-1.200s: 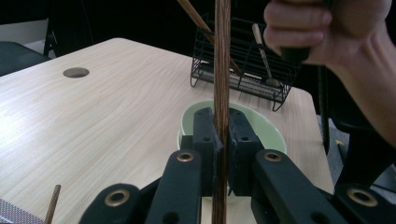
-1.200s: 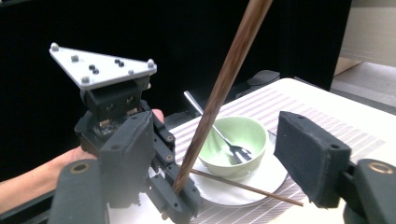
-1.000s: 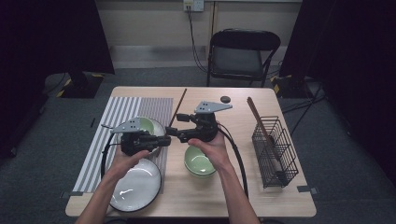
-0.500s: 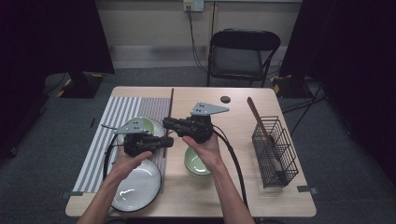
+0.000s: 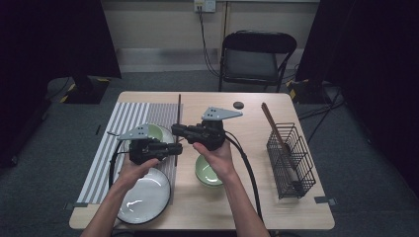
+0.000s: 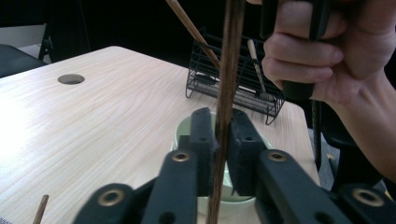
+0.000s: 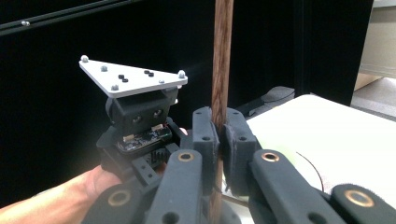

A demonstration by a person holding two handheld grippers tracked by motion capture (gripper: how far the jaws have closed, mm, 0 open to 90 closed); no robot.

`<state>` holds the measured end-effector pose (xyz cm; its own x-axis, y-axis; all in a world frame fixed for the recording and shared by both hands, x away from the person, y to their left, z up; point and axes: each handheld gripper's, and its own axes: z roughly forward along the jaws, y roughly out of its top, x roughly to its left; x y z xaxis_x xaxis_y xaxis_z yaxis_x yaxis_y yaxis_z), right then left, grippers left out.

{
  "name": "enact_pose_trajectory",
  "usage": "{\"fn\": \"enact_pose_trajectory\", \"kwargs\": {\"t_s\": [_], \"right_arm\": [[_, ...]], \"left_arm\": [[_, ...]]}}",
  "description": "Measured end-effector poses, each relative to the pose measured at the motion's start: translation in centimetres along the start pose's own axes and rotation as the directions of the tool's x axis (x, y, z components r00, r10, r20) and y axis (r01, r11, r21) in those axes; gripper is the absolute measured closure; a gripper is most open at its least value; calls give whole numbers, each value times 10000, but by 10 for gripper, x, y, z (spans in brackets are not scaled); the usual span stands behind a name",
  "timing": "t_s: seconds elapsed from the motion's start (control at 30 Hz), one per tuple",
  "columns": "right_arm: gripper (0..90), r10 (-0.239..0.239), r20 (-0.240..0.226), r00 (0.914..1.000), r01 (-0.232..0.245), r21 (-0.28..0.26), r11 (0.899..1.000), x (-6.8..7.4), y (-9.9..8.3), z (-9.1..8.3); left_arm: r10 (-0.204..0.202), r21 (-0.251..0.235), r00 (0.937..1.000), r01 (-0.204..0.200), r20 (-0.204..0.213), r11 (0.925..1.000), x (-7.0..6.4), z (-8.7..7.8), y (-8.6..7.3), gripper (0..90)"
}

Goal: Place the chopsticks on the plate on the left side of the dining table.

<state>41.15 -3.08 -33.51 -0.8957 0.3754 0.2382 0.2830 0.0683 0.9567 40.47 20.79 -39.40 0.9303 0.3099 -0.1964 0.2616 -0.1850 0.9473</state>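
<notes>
While both of my grippers close on the same chopstick (image 5: 178, 123), it hangs above the table (image 5: 247, 207) with its long axis running 12 to 6 in the high view, its far tip toward the back edge.

Left gripper (image 5: 173, 148): jaws pinched nearly shut on the stick's near end. In the left gripper view the chopstick (image 6: 223, 116) stands straight up between the pads, and a green bowl (image 6: 187, 135) sits on the table just behind them.

Right gripper (image 5: 179, 130): jaws shut on the stick too, a little farther along toward 12. In the right gripper view the chopstick (image 7: 219, 93) rises between the pads, with the left gripper's grey plate at 10 o'clock.

Both grips sit close together on the near half; the far half sticks out free.

Wire basket (image 5: 290, 158) lies well off at 3 o'clock, with another chopstick (image 5: 272, 123) leaning in it. My right hand (image 5: 217, 153) is the nearer one to it.

Judgement: this looks like a handover between grippers. One pair of jaws has to let go before the stick can swing toward 3 o'clock; releasing both would drop it by the striped mat (image 5: 118, 133).
</notes>
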Motion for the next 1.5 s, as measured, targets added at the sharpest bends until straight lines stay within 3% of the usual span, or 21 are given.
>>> {"fn": "enact_pose_trajectory", "kwargs": {"t_s": [0.13, 0.17, 0.2, 0.23, 0.53, 0.77, 0.97, 1.0, 1.5], "right_arm": [[842, 18, 80, 10000, -19, 59, 10000, -1, -1, 1], [783, 37, 102, 9999, -37, -15, 10000, -1, -1, 0], [783, 37, 102, 9999, -37, -15, 10000, -1, -1, 0], [664, -11, 81, 10000, 11, 14, 10000, -2, -1, -1], [478, -169, 870, 9961, 172, -33, 9998, -6, 3, -7], [439, -69, 1206, 9927, 68, 13, 10000, -10, 4, -11], [370, -50, 1646, 9864, 48, 17, 10000, -14, 5, -13], [320, -31, 1760, 9844, 23, 45, 10000, -14, 5, -13], [236, -88, 1981, 9801, 21, 340, 9994, -19, 9, -14]], "left_arm": [[-7, 22, 10000, 7, 35, 10000, -1, 2, 0, 845], [21, 42, 10000, -21, 15, 10000, -1, 2, 0, 845], [21, 42, 10000, -21, 15, 10000, -1, 2, 0, 845], [33, 41, 10000, -33, 62, 10000, -2, 2, 0, 845], [101, 87, 9997, -102, 223, 9999, -5, 1, 3, 845], [99, -53, 9999, -98, 81, 9999, -2, -7, 4, 845], [61, -202, 10000, -62, -30, 9998, -1, -12, 5, 846], [70, -253, 10000, -71, -52, 9997, -1, -13, 5, 846], [67, -318, 9998, -73, -180, 9995, -2, -19, 9, 846]]}}
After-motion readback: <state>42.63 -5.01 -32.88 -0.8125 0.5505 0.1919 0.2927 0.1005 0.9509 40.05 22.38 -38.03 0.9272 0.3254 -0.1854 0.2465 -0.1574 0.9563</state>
